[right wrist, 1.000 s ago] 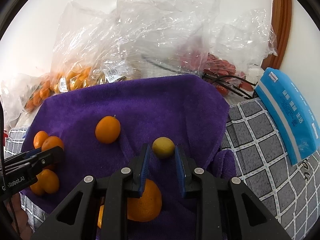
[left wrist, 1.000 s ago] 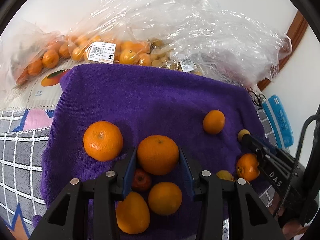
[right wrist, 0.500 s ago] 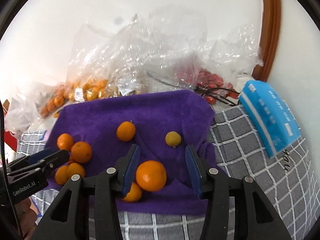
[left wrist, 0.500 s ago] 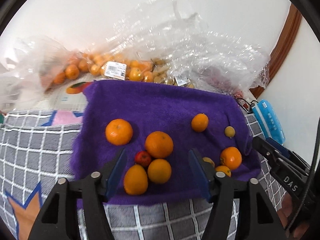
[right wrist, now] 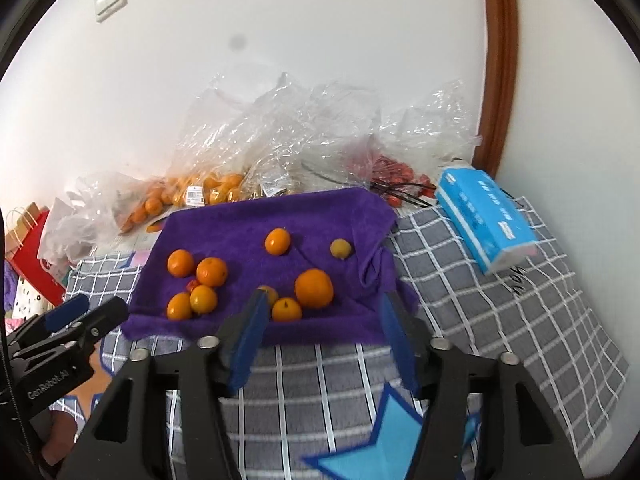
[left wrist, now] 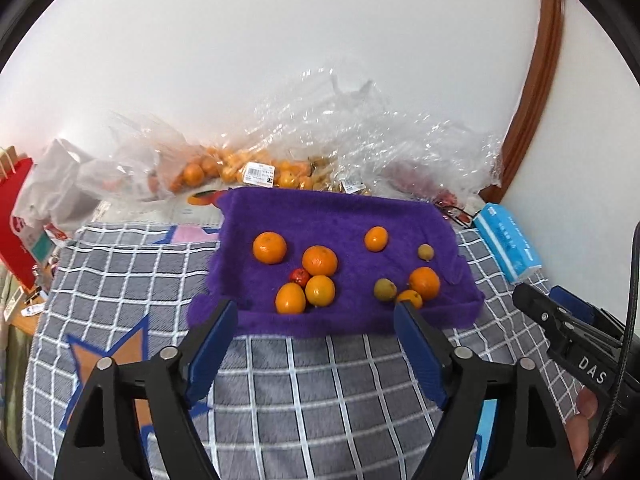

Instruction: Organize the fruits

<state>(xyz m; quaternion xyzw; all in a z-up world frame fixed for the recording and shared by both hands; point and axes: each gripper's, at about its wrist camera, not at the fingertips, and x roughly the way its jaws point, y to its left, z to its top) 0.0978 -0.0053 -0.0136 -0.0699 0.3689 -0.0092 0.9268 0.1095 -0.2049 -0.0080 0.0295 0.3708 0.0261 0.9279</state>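
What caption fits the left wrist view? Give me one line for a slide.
Left gripper, jaws opening and empty, above a checked blanket, facing a purple towel scattered with oranges.

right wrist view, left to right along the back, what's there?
red paper bag → bagged oranges → bagged red fruit → blue tissue pack

Black tongs (left wrist: 315, 312), blue pads (left wrist: 212, 344), silver screws, white lettering.

Purple towel (left wrist: 344, 216) on checked blanket (left wrist: 312, 380)
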